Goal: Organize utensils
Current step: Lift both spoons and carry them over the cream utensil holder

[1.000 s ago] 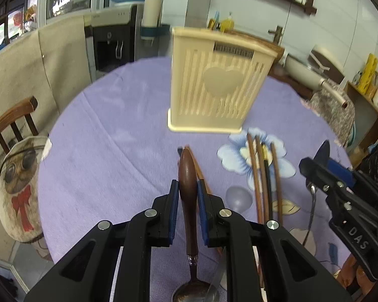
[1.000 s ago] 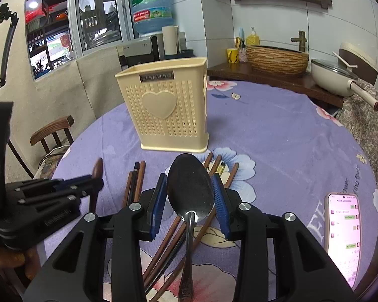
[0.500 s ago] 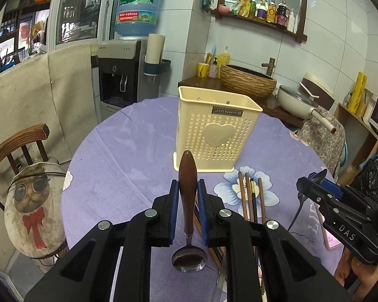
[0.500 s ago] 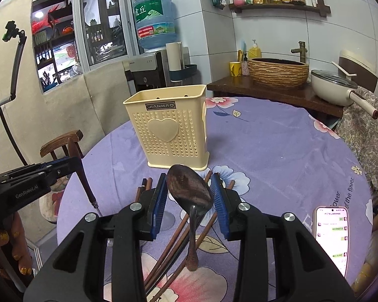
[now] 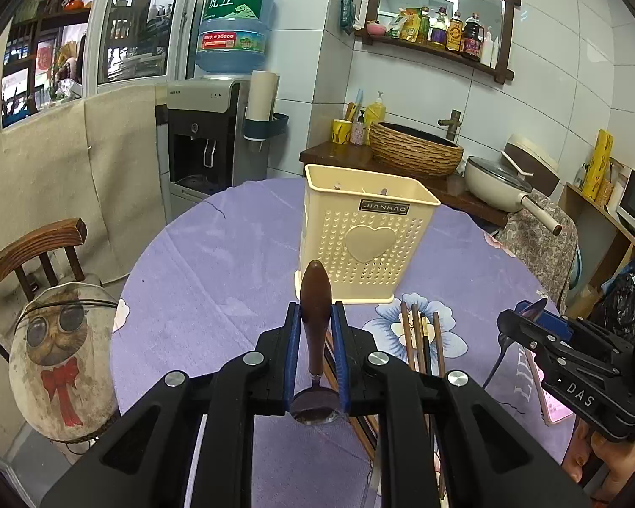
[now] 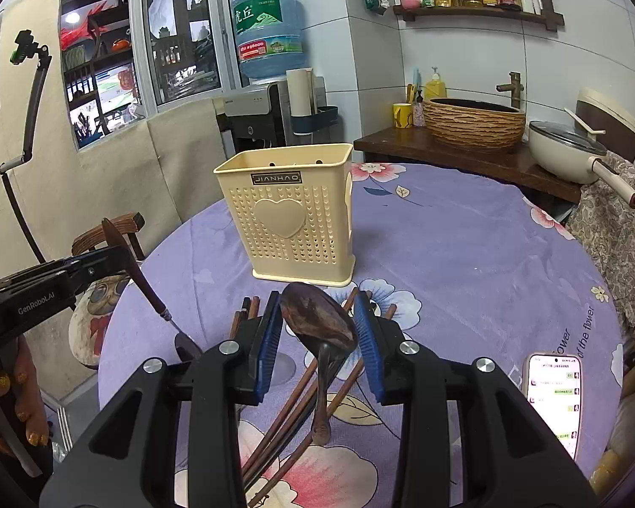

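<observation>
The round table (image 5: 216,254) under its purple flowered cloth takes up most of the room in front of me. Behind it a water cooler (image 5: 203,139) carries a blue bottle (image 5: 233,25) printed with the characters 虎丘.

Near the table's middle stands the cream utensil holder (image 5: 364,237), upright and open at the top, a raised heart on its face and a small dark plate reading JIANHAO.

The left gripper (image 5: 315,338) is clenched on a wooden-handled spoon (image 5: 315,296). Its long axis runs along the fingers: the rounded handle end points up and away toward the holder, the metal bowl hangs down near the camera (clear of the cloth, as the right-hand view shows). Its body is lettered GenRobot.AI.

The right gripper (image 6: 319,330) grips a dark spoon (image 6: 317,317) by the edges of its bowl, bowl tip toward the holder, handle drooping back down over the table. DAS is written on this gripper's side.

Brown chopsticks (image 5: 421,334) lie loose on the cloth just in front of the holder, ends pointing at it.

A phone (image 6: 554,398) lies at the table's right edge, screen lit (text too small to read).
</observation>
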`<action>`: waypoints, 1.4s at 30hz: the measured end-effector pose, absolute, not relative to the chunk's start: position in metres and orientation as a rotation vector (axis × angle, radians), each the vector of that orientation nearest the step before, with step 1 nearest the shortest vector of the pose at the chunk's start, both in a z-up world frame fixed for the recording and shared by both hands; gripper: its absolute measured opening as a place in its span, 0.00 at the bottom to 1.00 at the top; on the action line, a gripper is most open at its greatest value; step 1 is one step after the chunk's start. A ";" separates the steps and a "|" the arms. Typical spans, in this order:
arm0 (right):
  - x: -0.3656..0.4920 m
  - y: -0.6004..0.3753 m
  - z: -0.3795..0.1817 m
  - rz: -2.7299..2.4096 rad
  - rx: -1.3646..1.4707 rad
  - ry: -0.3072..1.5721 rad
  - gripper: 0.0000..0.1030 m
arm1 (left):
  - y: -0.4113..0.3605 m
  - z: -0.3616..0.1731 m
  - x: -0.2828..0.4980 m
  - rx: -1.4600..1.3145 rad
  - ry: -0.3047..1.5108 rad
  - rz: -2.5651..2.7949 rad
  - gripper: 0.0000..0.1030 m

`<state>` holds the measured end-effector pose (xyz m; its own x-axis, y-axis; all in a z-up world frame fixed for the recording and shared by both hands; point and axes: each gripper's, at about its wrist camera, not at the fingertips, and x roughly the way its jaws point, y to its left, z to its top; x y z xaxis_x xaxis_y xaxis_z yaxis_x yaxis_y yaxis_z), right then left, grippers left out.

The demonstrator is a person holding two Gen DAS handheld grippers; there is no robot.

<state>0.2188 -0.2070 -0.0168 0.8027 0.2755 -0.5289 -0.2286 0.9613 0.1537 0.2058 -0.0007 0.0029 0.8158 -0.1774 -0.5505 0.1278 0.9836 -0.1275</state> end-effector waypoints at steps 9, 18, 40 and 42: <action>0.221 -0.206 -0.013 0.285 0.077 0.578 0.34 | 0.001 0.008 0.208 -0.093 0.582 -0.170 0.14; 0.230 -0.206 0.003 0.344 0.086 0.584 0.34 | 0.004 0.027 0.219 -0.120 0.581 -0.241 0.14; 0.385 -0.185 0.121 0.291 0.107 0.427 0.34 | -0.022 0.139 0.348 -0.111 0.401 -0.183 0.14; 0.394 -0.183 0.105 0.280 0.115 0.453 0.34 | -0.022 0.124 0.359 -0.121 0.426 -0.175 0.14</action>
<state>0.3942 -0.1829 0.1055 0.8618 0.2915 -0.4150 -0.2407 0.9554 0.1712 0.3593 -0.0217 0.1239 0.8961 -0.1937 -0.3993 0.1432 0.9778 -0.1529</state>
